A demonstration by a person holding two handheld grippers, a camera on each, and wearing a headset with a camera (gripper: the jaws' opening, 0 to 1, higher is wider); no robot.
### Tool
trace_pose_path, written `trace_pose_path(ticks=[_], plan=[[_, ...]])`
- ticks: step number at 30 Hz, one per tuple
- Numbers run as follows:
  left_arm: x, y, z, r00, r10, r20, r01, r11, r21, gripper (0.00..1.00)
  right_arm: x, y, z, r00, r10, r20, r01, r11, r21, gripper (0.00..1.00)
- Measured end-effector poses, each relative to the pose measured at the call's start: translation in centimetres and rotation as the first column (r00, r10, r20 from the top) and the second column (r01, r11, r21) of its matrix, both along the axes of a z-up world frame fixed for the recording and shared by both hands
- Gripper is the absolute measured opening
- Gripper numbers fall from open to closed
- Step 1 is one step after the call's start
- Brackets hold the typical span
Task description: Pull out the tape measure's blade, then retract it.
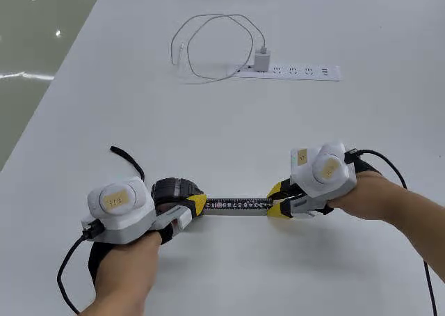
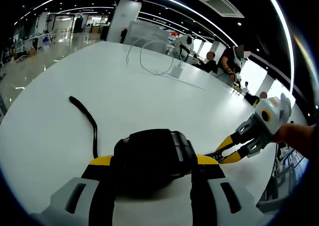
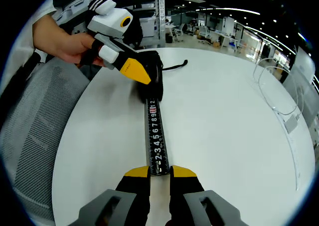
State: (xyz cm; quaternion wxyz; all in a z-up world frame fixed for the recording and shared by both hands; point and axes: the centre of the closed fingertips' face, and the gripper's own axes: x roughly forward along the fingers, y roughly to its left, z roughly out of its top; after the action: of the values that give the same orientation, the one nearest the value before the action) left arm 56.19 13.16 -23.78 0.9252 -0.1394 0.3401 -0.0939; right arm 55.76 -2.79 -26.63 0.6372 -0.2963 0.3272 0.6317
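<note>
The tape measure [image 1: 177, 190], a black case [image 2: 152, 155], sat low over the near part of the white table [image 1: 229, 135], clamped between the jaws of the left gripper [image 1: 185, 195], whose yellow-tipped jaws pressed on either side of it. Its blade [image 1: 236, 204] was drawn out a short way to the right, and the right gripper [image 1: 277, 200] had its jaws pinched narrowly on the blade's free end (whether the blade touched the table could not be told).

A black strap [image 1: 128, 158] trailed from the case across the table, away from the person. Well beyond it, toward the far side, lay a white power strip [image 1: 299, 72] with a white charger [image 1: 262, 60] plugged in and a thin white cable [image 1: 208, 44] looping off to the left. A grey mesh chair [image 3: 30, 136] showed beside the table in the right gripper view, and people [image 2: 227, 61] sat in the background of the left gripper view.

In the left gripper view the case hid most of the blade; in the right gripper view a yellow jaw of the left gripper covered part of the case.

The blade's long axis ran left to right across the person, straight from one gripper to the other, printed face up, its scale rising toward the case.
</note>
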Motion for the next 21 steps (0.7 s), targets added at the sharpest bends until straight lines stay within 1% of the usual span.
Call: trace_pose_path(ticks=[12, 21], plan=[[0.0, 0.0, 0.0, 1.000, 0.003, -0.003, -0.003, 1.000, -0.016, 0.57, -0.1, 2.1, 0.1, 1.000, 0.011, -0.005, -0.011, 1.000, 0.022, 0.10], [0.1, 0.0, -0.1, 1.000, 0.002, -0.003, -0.002, 1.000, -0.021, 0.57, 0.0, 3.1, 0.0, 1.000, 0.010, -0.009, -0.010, 1.000, 0.030, 0.10]])
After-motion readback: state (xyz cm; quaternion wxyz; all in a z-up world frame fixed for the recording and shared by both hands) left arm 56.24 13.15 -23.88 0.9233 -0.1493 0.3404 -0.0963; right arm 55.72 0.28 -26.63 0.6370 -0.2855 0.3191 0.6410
